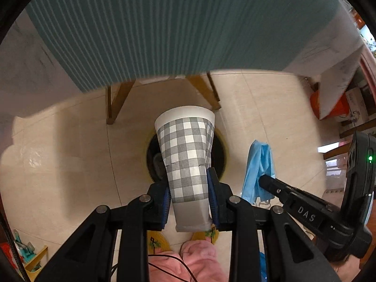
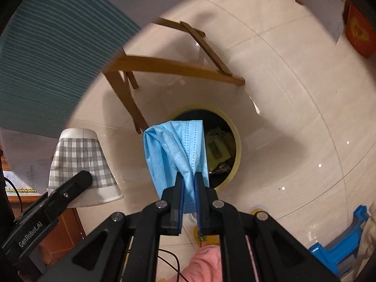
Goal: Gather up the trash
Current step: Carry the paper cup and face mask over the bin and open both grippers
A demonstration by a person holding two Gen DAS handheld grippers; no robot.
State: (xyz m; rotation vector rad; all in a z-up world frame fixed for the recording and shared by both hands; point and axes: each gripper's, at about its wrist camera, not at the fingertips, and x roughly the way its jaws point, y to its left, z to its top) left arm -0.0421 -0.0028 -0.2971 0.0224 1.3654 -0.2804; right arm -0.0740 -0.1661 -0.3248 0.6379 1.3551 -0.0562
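Grey-checked paper cup (image 1: 185, 155), clamped by left gripper (image 1: 189, 196), and crumpled blue face mask (image 2: 175, 150), pinched by right gripper (image 2: 188, 188), hang mid-frame over round yellow-rimmed bin (image 2: 238, 150) holding wrappers.

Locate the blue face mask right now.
The face mask hangs pinched in the right gripper, above the floor and in front of the open trash bin, with the checked paper cup to its left.

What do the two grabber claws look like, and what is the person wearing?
Both are black plastic with blue rubbery pads and round silver pins at the joints. The left gripper reads "GenRobot.AI" on its side; the right gripper reads "DAS" and carries a small green light. A thin black cable runs below them. The person wears pink fuzzy trousers and yellow slippers.
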